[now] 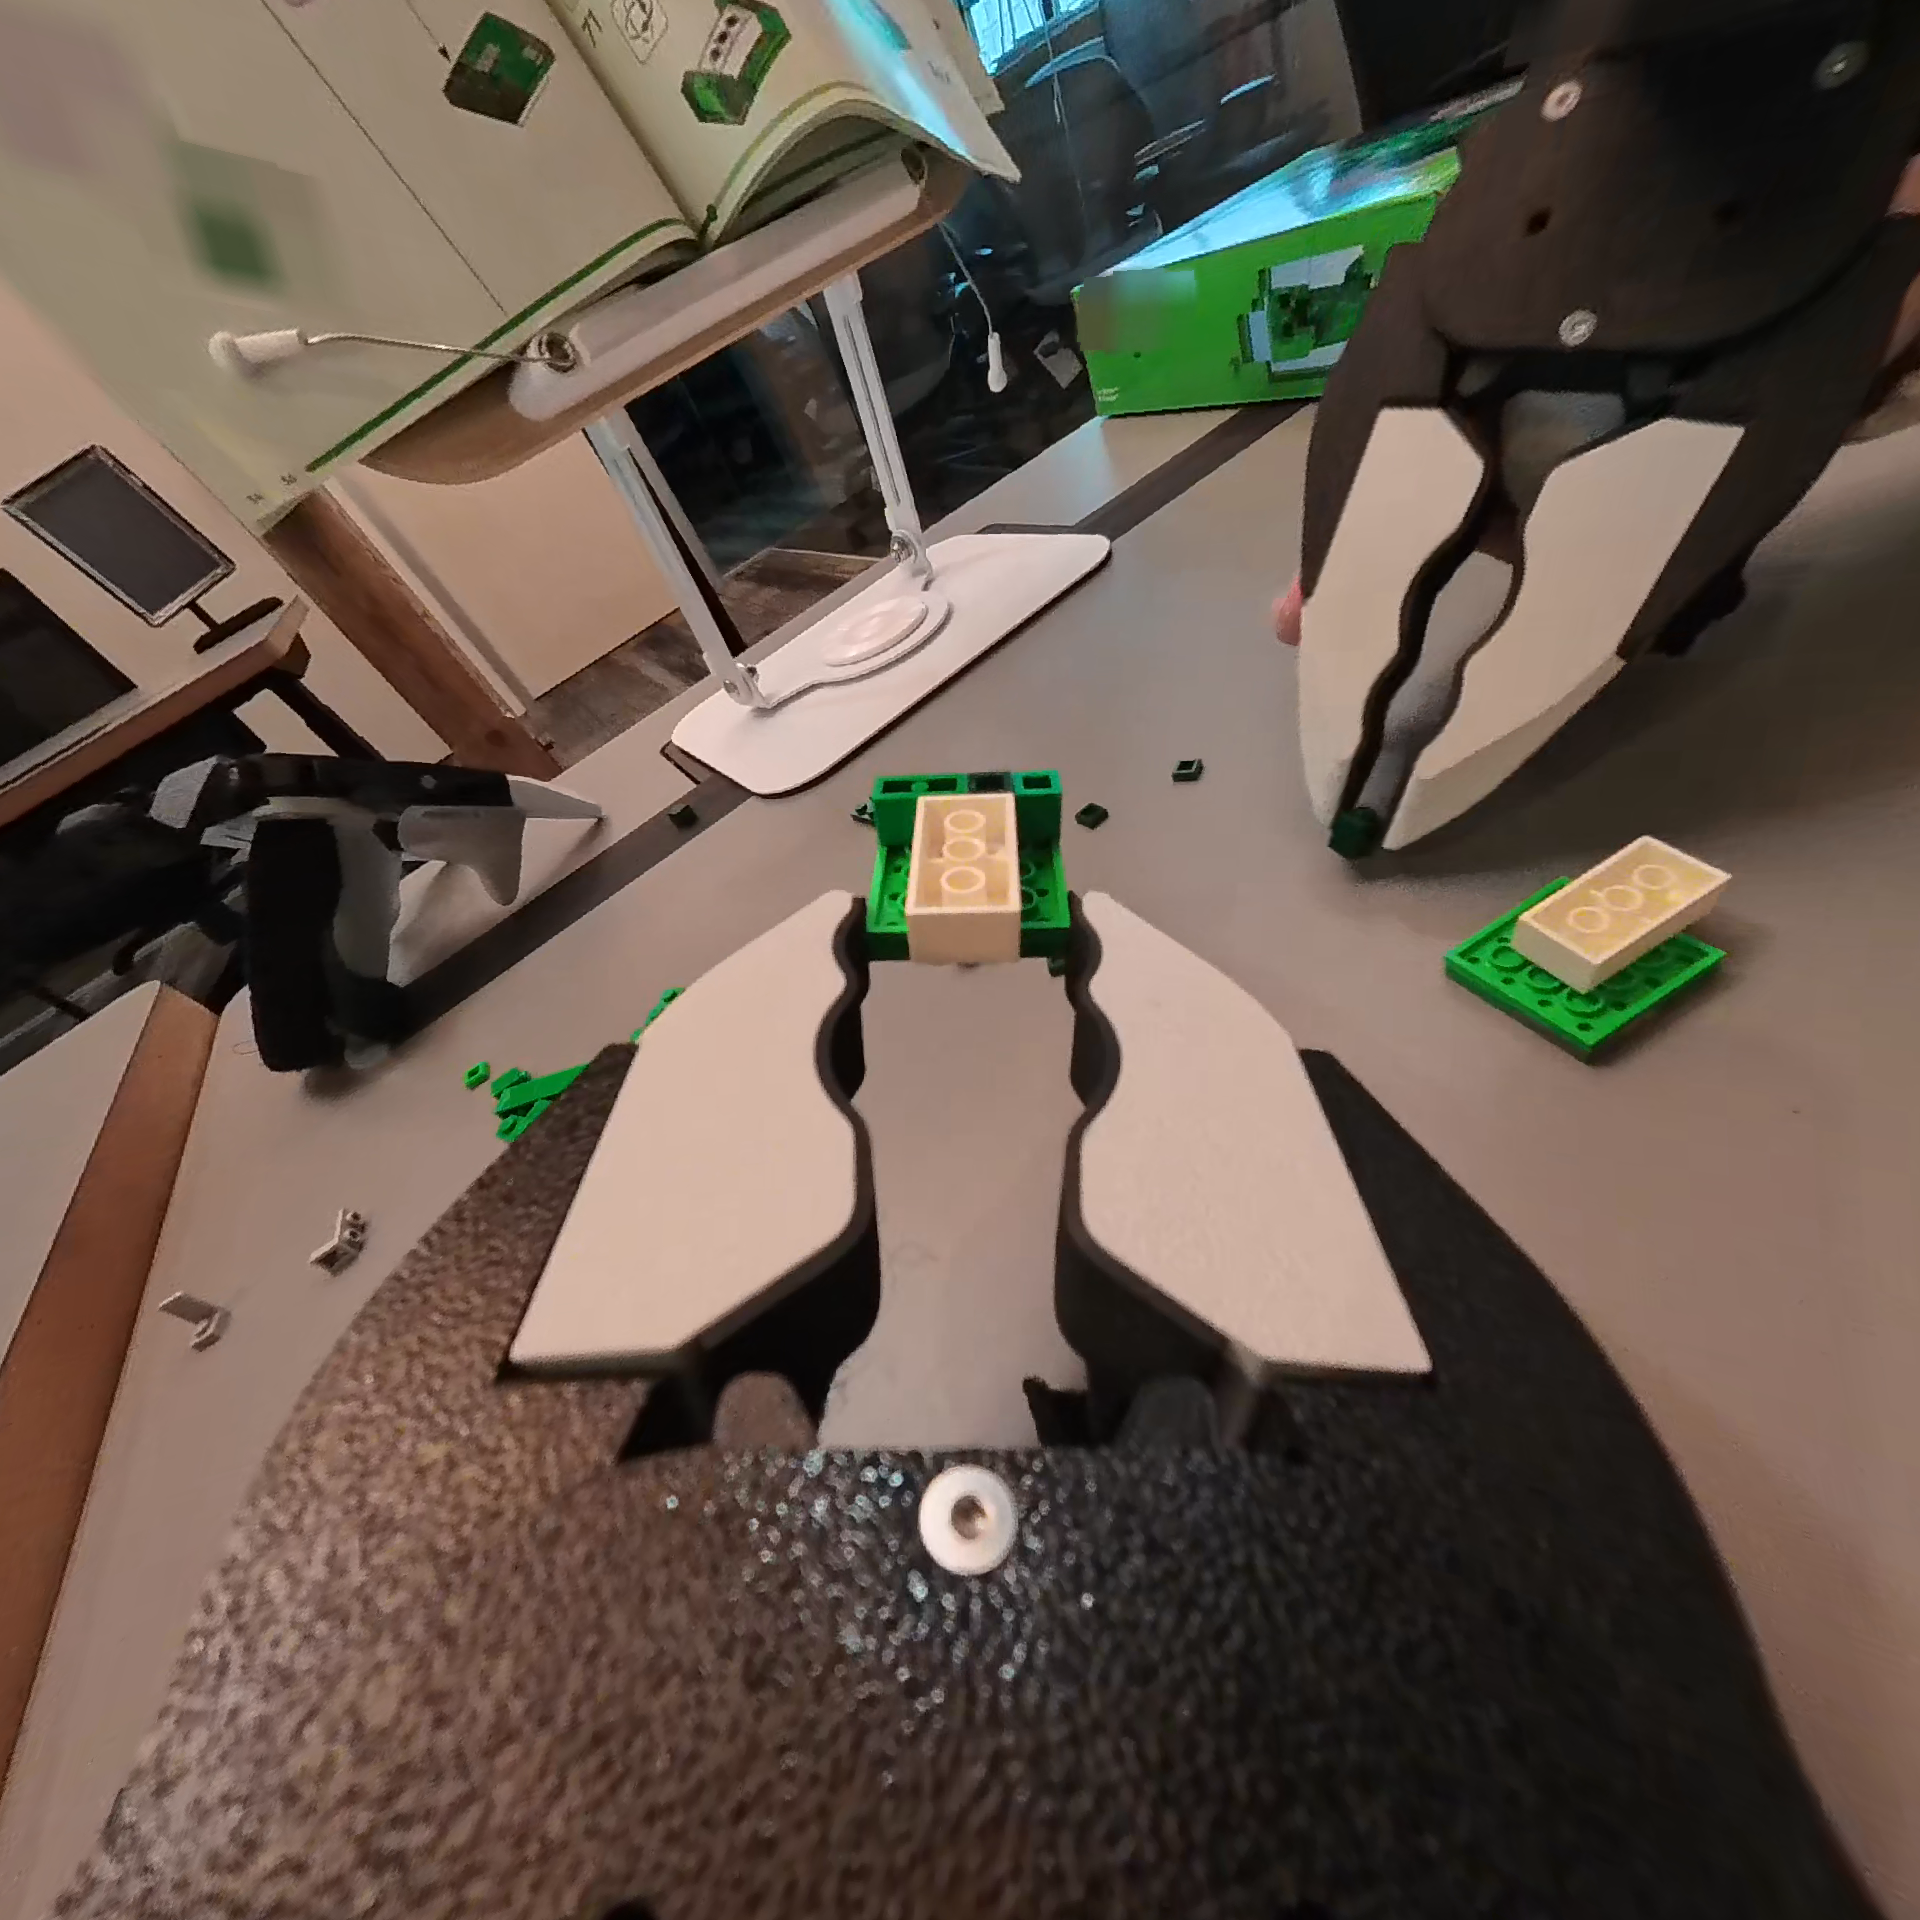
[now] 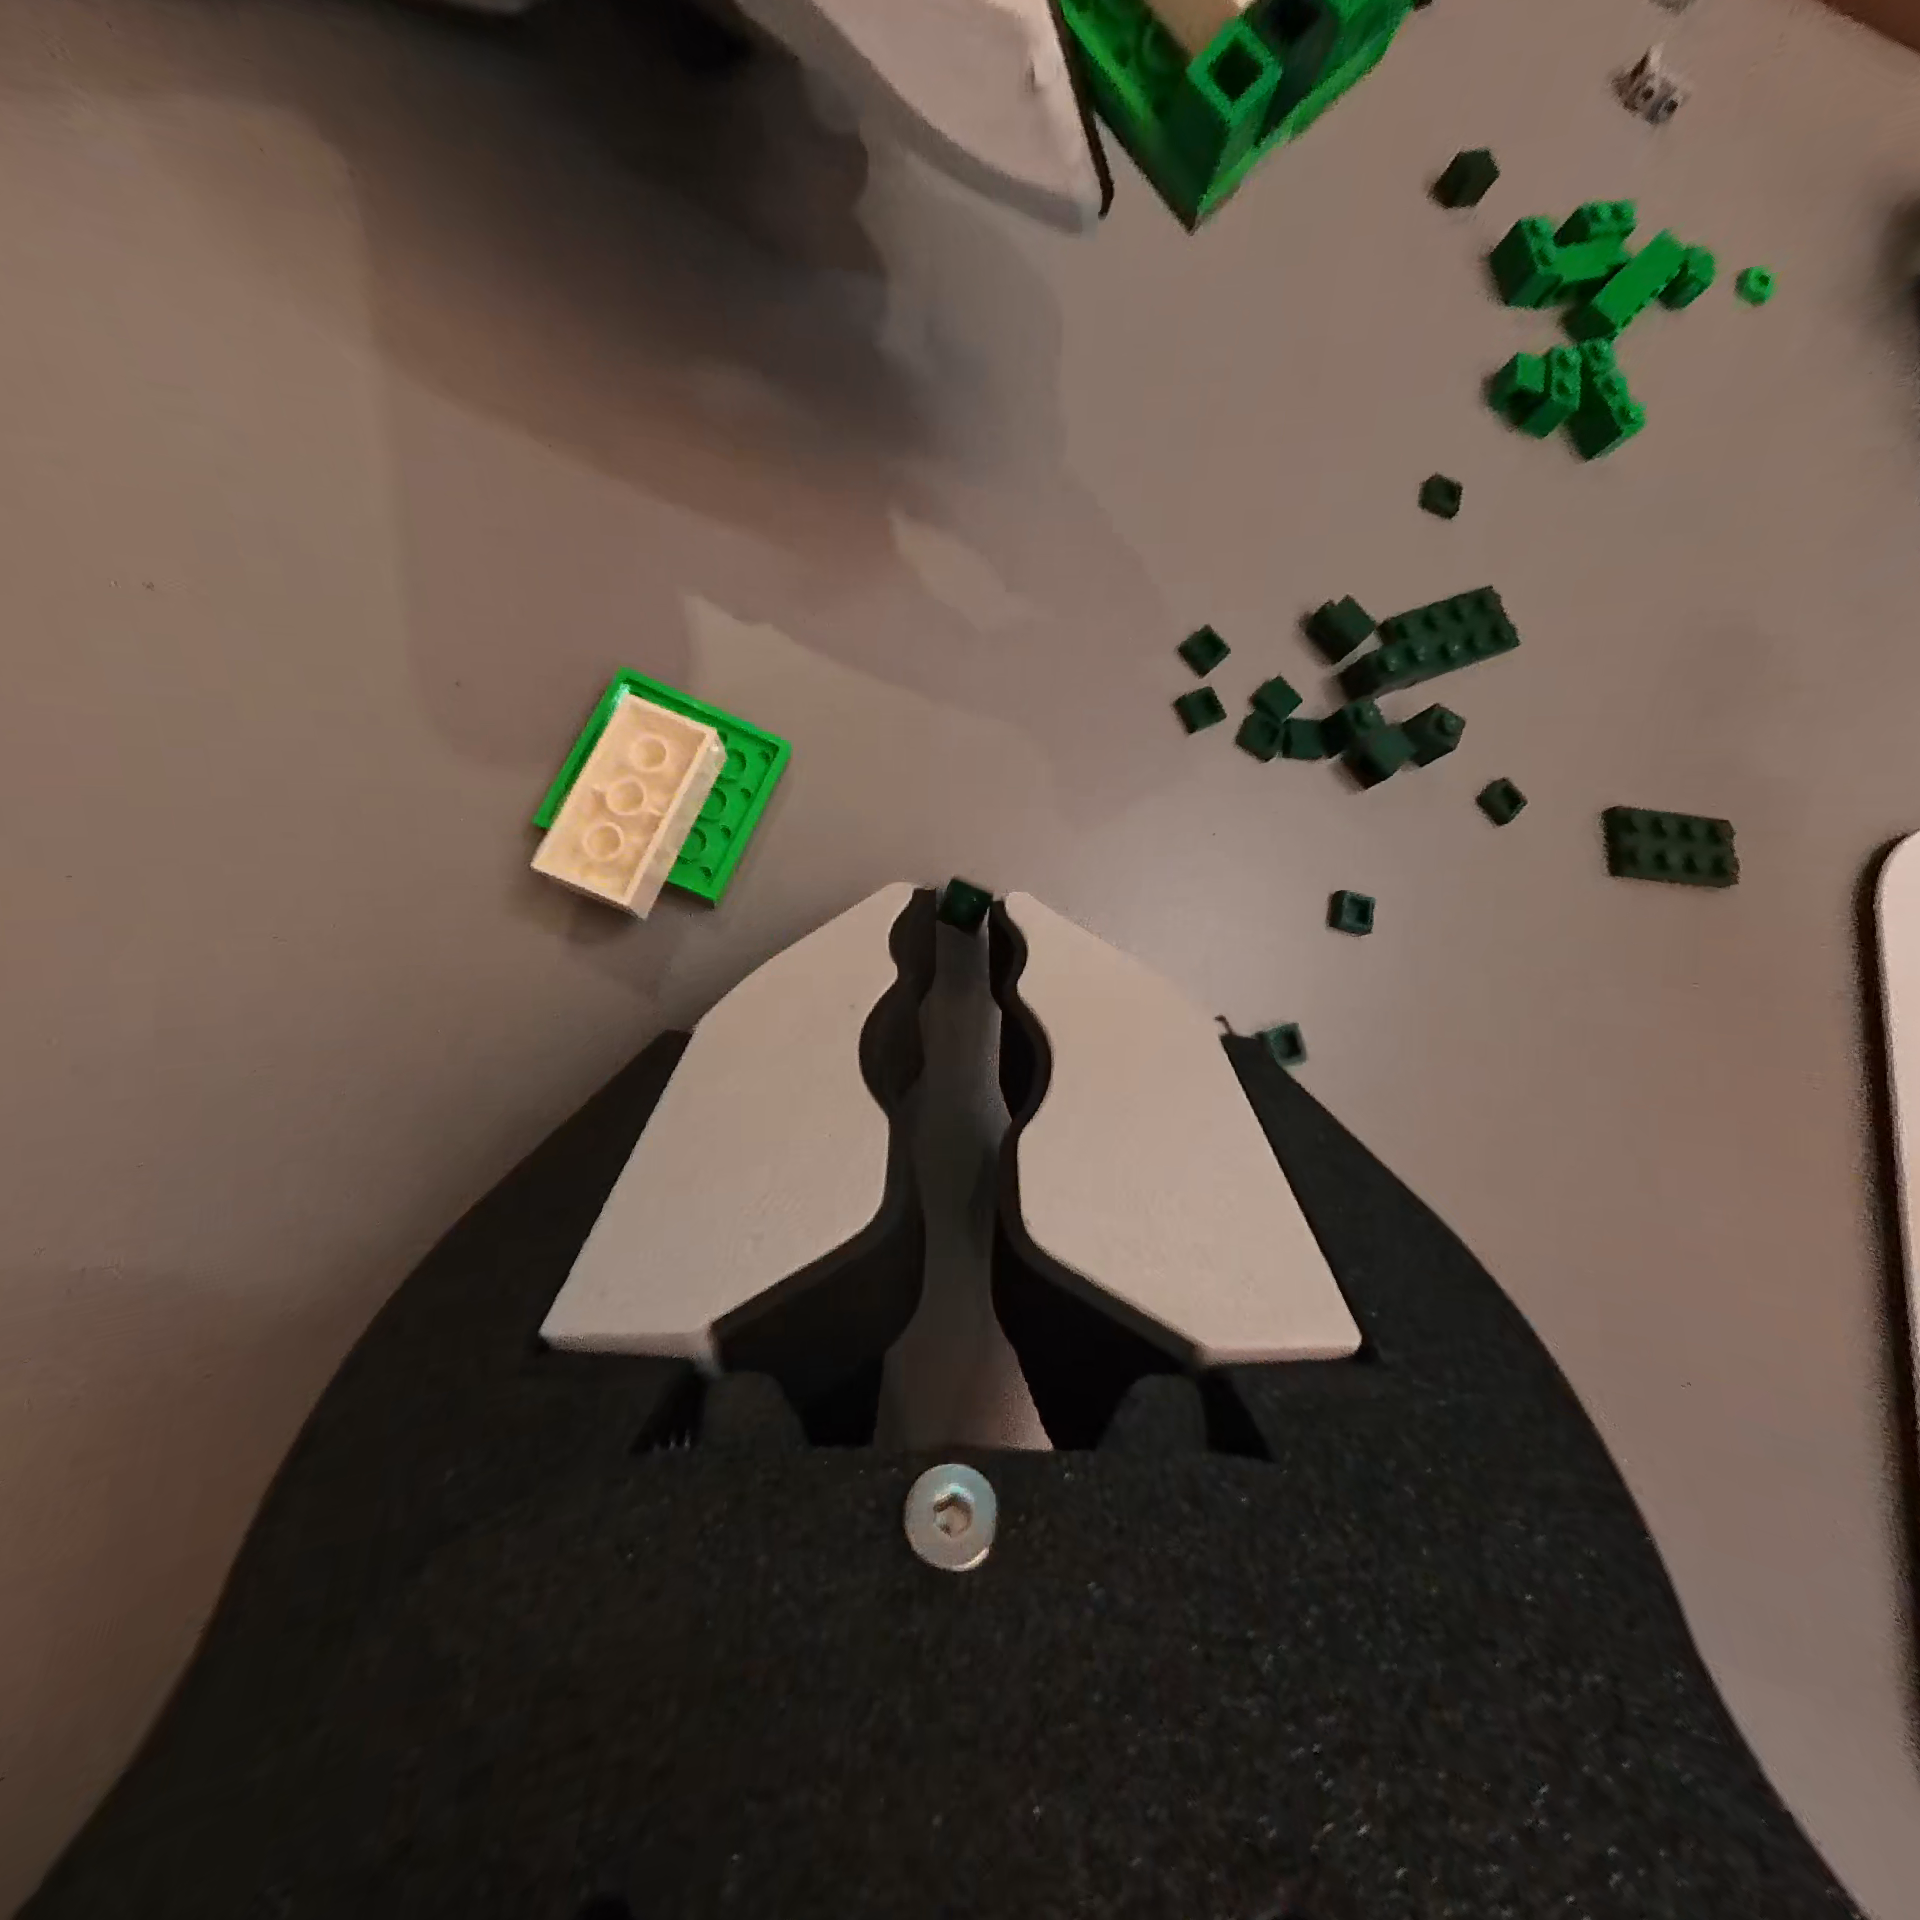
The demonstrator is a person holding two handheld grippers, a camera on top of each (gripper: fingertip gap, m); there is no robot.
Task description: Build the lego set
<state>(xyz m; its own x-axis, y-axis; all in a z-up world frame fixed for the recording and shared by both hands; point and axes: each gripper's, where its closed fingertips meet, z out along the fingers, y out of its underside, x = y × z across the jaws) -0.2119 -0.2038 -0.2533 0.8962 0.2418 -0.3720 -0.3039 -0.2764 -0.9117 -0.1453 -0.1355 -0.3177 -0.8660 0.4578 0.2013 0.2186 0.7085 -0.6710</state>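
Lego assembly point(image 1: 961, 868) clamped in left claw point(image 1: 966, 935) — right claw point(image 2: 961, 902) pinches dark-green stud point(image 2: 963, 900).

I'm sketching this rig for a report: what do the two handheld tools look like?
Both look alike. The left tool and the right tool each have a rough, speckled black body with a silver screw in the middle. Each has two flat, pale grey fingers that taper to a point, with wavy black inner edges. No cables, sleeves or markings show.

Right gripper point(image 2: 964, 906) pinching a tiny dark green brick point(image 2: 962, 902) at its fingertips above the grey table point(image 2: 312, 1039), white brick on a green plate point(image 2: 743, 800) left, loose dark green pieces point(image 2: 1392, 686) right
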